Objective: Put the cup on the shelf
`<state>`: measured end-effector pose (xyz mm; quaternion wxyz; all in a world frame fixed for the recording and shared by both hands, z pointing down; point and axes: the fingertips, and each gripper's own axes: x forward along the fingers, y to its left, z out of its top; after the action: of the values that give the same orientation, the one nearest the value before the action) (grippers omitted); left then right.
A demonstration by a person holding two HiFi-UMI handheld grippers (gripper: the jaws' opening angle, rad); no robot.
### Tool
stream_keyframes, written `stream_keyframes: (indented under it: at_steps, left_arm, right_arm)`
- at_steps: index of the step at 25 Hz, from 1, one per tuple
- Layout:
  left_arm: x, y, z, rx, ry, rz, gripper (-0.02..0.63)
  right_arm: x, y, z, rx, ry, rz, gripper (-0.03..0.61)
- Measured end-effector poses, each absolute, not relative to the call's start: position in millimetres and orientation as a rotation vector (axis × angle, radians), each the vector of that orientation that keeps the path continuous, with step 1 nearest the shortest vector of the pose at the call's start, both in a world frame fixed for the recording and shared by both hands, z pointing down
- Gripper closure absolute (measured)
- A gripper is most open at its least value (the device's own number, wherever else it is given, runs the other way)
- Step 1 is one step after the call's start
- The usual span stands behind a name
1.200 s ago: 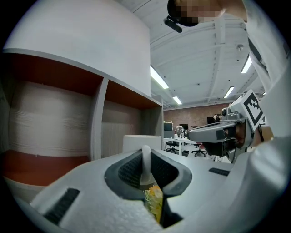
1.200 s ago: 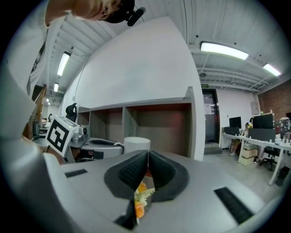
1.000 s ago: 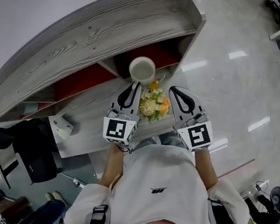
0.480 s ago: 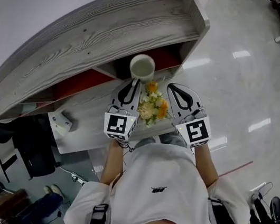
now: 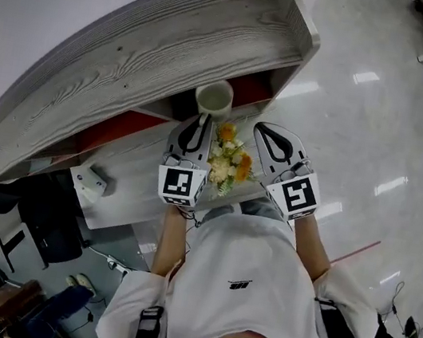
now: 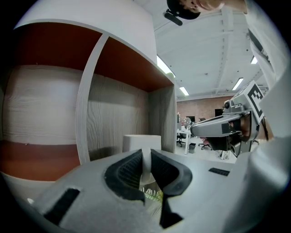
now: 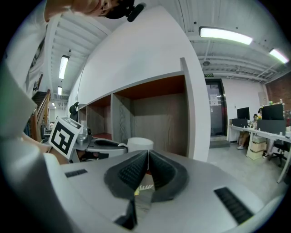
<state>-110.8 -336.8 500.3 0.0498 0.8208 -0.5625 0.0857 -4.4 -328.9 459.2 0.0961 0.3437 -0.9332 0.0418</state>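
Two grippers, one cup, one shelf, entered from the left
- Shelf: grey wood grain with red-lined compartments, standing at the far side of the desk
- Left gripper: roughly level, jaws nearly together and clamped on the cup's handle
- Cup: white and upright, carried just beyond the left jaw tips at the mouth of the compartment to the right of the divider. The opening lies straight ahead of it. Whether its base touches the compartment floor cannot be told
- Coming move, as judged: straight forward into that compartment, then down, by the left hand alone
- Flowers: on the desk between the two grippers
- Right gripper: jaws together on nothing, beside the cup but apart from it
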Motion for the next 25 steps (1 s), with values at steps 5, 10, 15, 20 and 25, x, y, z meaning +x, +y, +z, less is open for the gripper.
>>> stream_keyframes:
  at_steps: [5,10,15,20,25]
  left_arm:
    - [-109,-344,504,2.484,-1.708,0.27,0.56]
    - [-107,-352,509,2.472,-1.703,0.298,0.56]
    - [-108,-358,513,2.457,-1.7,0.331,0.56]
    - [-108,-364,518,2.439,-1.695,0.375,0.56]
    - [-108,-369,519,2.44,-1.698,0.387,0.56]
  right_arm:
    - [-3,-334,464,1.014,-2.761,0.134,0.551]
    - [-3,-338,467,1.009,-2.758,0.144,0.551]
    - [-3,-342,467,1.005,-2.754,0.142,0.551]
    - [-2,-345,469,1.002,-2.751,0.142,0.551]
    - [-4,-349,471,1.005,-2.749,0.151,0.551]
